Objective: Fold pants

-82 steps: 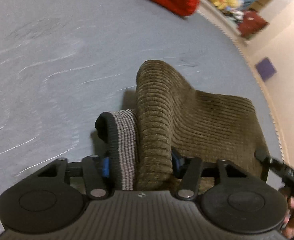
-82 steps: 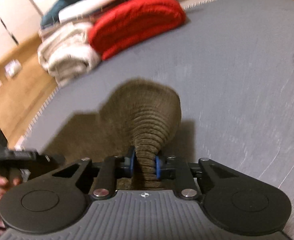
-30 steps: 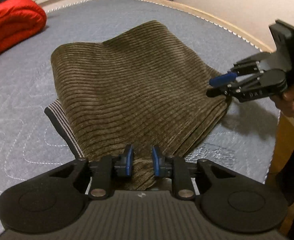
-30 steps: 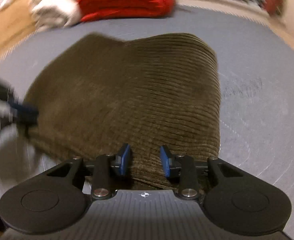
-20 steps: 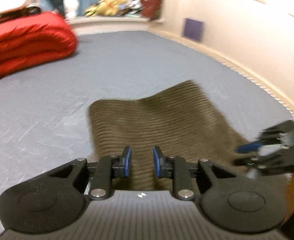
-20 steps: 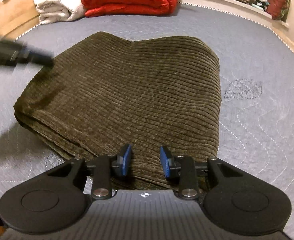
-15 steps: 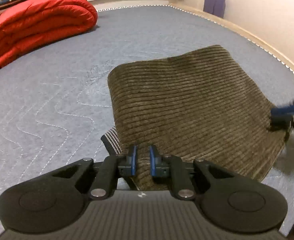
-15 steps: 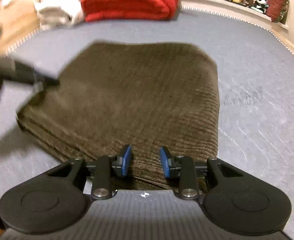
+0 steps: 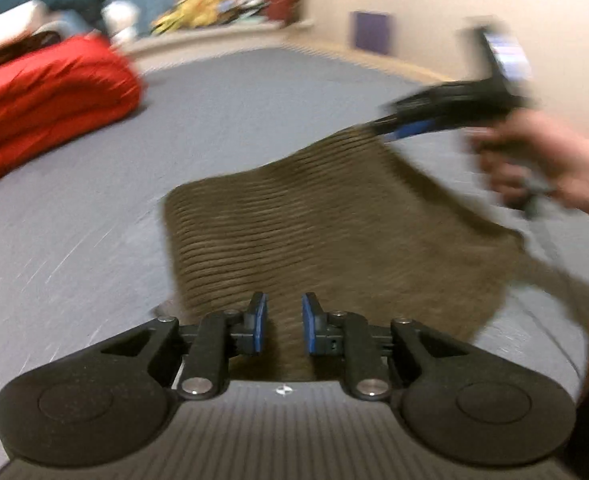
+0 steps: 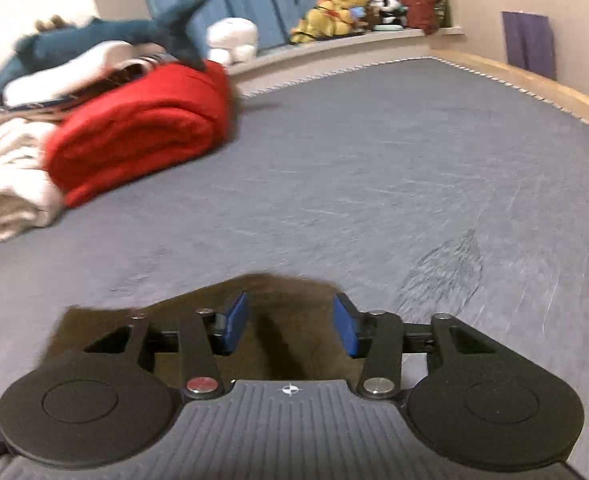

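Olive corduroy pants [image 9: 334, 232] lie folded into a rough square on the grey mattress [image 9: 74, 220]. My left gripper [image 9: 282, 324] hovers over their near edge. Its jaws are opening a little, and the blue pads do not press the cloth seen through the gap. A hand [image 9: 554, 160] holds my right gripper [image 9: 380, 130], which is blurred over the far right corner. In the right wrist view the right gripper [image 10: 290, 326] is over the pants' [image 10: 278, 292] far edge. Its jaws are opening wide, with cloth below them and not pinched.
A rolled red blanket [image 10: 142, 128] lies at the back left beside white towels [image 10: 6, 184], with a blue shark plush [image 10: 94, 36] on top. Plush toys [image 10: 342, 4] sit on the far ledge. The wooden bed rim [image 10: 534, 84] runs along the right.
My right gripper has swung from the pants' near right corner to their far right corner, and its jaws have spread. The left jaws have parted slightly after narrowing. The pants stay folded flat.
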The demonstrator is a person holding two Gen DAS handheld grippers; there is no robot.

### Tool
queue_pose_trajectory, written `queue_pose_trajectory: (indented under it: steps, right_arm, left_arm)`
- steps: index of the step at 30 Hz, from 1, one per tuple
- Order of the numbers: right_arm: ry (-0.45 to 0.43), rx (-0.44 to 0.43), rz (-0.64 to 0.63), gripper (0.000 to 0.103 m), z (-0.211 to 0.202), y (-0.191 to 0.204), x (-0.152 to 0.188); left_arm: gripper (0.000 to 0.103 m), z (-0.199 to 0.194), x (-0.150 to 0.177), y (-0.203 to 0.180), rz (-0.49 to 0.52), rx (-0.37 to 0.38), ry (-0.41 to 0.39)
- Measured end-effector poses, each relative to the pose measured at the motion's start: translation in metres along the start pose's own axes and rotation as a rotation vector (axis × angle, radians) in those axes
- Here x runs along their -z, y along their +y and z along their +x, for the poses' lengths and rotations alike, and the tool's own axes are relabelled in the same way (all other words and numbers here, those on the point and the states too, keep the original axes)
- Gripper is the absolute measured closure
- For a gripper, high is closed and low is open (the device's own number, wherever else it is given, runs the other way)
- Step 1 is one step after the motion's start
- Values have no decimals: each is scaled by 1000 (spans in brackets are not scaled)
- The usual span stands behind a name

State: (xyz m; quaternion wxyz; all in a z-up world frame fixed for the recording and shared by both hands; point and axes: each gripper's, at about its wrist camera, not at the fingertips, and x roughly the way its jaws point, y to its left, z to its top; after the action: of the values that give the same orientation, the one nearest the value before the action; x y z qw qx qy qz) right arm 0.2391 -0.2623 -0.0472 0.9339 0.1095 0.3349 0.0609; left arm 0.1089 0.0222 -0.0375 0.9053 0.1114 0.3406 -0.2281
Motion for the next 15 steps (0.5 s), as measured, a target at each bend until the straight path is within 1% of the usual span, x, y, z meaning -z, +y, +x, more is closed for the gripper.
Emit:
queue_pose_trajectory:
  steps: [1,2,3,4,5,6,7,9,10,12,13,14,15]
  right_arm:
    - [24,11,16,62,11,-3,-1]
    - [48,26,34,62,21,-6,0]
    - [65,48,41,62,31,-6,2]
    - [67,70,29,62,36,-2,3]
    - [65,88,6,61,41,2,4]
    - [66,108,-10,61,46,5,5]
    - [68,119,-14,61,49,7,5]
    - [76,127,0,61,54,5,4]
    - [78,126,13,61,53,4,4]
    - [72,119,44,60,47,3,1]
    - [65,116,55,60,39,1,-1]
    - [55,112,59,60,30,2,-2]
    - [46,107,47,60,19,3,-5]
  left_arm:
    - [81,1,5,-5,27,44,10]
    - [81,7,14,-11,56,105,58]
    - [81,14,25,-18,95,130,105]
    - [81,17,37,-28,168,108,100]
    - [81,15,44,-35,222,87,62]
    - [81,13,47,-39,249,74,48]
    - [82,12,47,-38,245,71,45]
    - [81,9,41,-34,198,76,56]
    - [81,7,39,-33,194,71,58]
    - [77,-2,33,-37,210,45,34]
    - [69,-7,31,-37,212,30,17]
    - [57,-13,28,-36,204,17,-5]
    - [53,-19,25,-34,185,14,-28]
